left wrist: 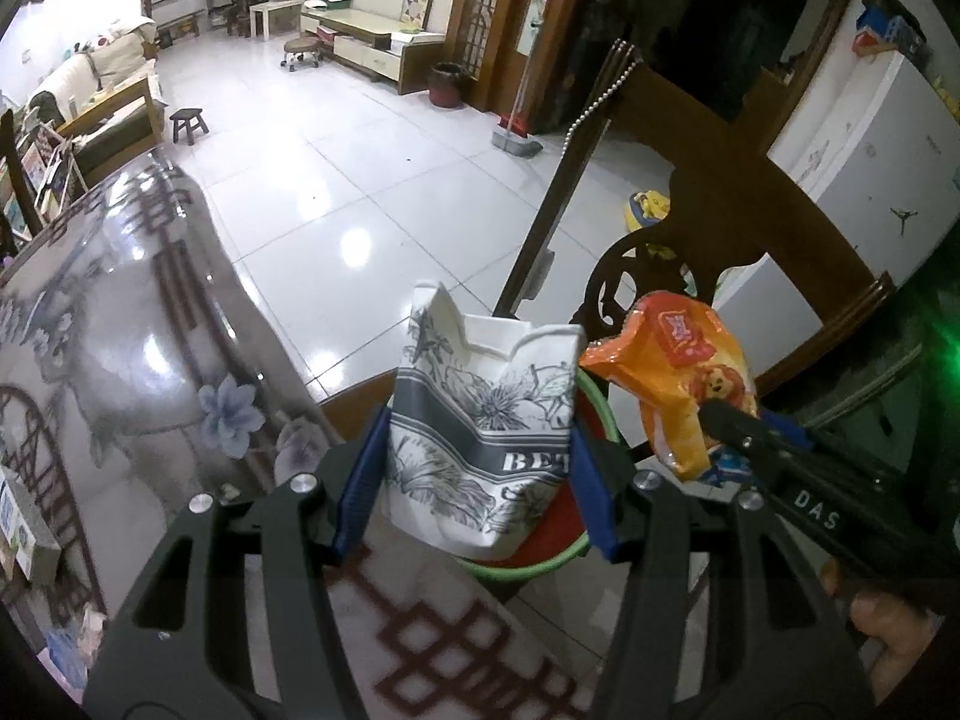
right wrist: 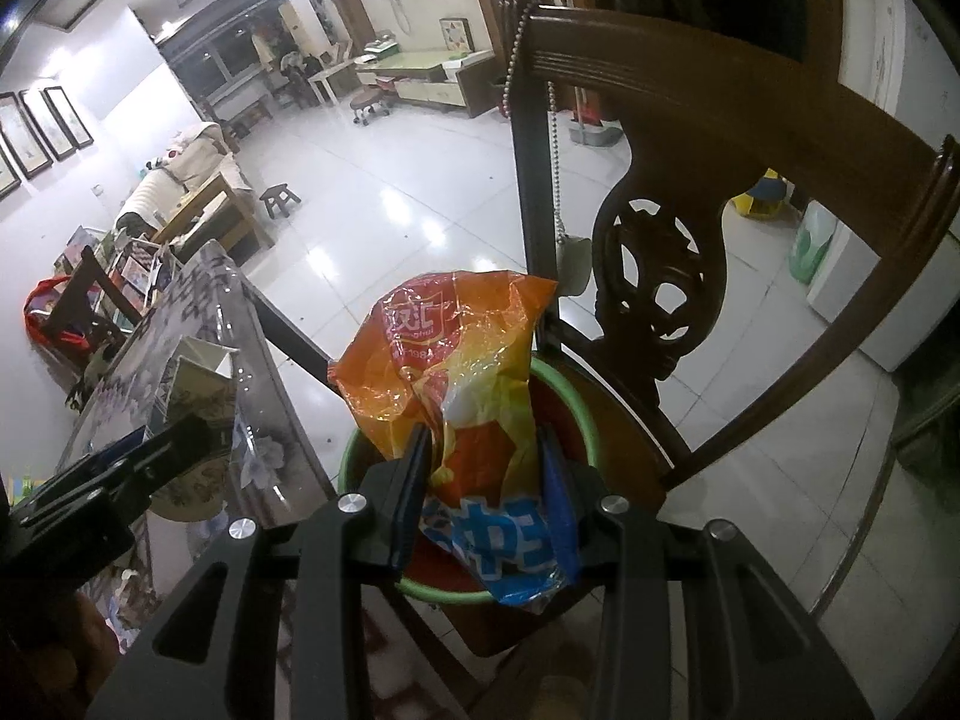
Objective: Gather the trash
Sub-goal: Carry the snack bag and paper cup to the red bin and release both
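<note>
The left claw (left wrist: 474, 468) is closed on a crumpled paper cup (left wrist: 480, 420), held above the near rim of the green basin (right wrist: 354, 456) on the chair (right wrist: 660, 300). The right claw (right wrist: 483, 492) pinches an orange snack bag (right wrist: 456, 360) directly over the basin. Both pieces look ready to drop. To do it well, bring the cup further over the basin's middle, away from the counter (left wrist: 150, 330) edge beside it, lower both close to the basin, then open each claw fully so the light bag does not cling or drift outside the rim.
</note>
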`<state>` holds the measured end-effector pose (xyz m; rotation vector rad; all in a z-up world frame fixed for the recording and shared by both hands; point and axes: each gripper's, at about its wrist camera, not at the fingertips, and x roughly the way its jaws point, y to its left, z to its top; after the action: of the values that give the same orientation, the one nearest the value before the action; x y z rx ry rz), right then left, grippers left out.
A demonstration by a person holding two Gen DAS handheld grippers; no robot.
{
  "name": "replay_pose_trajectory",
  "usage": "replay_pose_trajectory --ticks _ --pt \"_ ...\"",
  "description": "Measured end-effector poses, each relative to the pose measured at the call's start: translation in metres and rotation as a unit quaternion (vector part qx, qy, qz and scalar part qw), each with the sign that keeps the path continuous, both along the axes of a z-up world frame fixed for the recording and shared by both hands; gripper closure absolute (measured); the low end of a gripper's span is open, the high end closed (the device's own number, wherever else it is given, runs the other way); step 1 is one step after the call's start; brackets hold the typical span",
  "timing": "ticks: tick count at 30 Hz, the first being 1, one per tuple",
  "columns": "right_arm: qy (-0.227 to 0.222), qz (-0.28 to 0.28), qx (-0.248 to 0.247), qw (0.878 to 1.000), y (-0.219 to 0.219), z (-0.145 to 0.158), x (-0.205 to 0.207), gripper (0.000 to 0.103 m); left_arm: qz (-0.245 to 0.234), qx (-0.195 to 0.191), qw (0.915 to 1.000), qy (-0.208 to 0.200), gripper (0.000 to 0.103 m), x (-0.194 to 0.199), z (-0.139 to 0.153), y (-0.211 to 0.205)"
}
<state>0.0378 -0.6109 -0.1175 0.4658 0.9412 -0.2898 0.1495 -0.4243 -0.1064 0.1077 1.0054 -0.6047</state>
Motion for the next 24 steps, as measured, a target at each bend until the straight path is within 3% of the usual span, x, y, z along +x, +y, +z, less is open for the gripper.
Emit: replay_pose_trajectory --ticks 11,12,15,17,21,24 --pt "0.02 0.003 0.003 1.0 -0.008 -0.017 0.024 0.067 -0.017 0.006 0.9998 0.012 0.049 0.02 -0.012 -0.022" --pt "0.021 0.002 0.001 1.0 -0.008 -0.017 0.025 0.064 -0.017 0.005 0.9998 0.011 0.048 0.022 -0.011 -0.021" --pt "0.021 -0.001 -0.003 1.0 -0.008 -0.016 0.028 0.059 -0.015 0.003 0.9999 0.008 0.029 0.024 -0.01 -0.019" --pt "0.02 -0.004 -0.006 1.0 -0.01 -0.016 0.029 0.058 -0.012 -0.004 0.9999 0.009 0.029 0.024 -0.008 -0.016" --pt "0.013 -0.012 -0.013 1.0 -0.01 -0.01 0.027 0.047 -0.004 -0.014 0.9998 0.01 0.027 0.025 -0.005 -0.007" --pt "0.005 -0.015 -0.02 1.0 -0.006 0.0 0.021 0.047 0.002 -0.024 0.9997 0.006 0.027 0.022 0.004 0.004"
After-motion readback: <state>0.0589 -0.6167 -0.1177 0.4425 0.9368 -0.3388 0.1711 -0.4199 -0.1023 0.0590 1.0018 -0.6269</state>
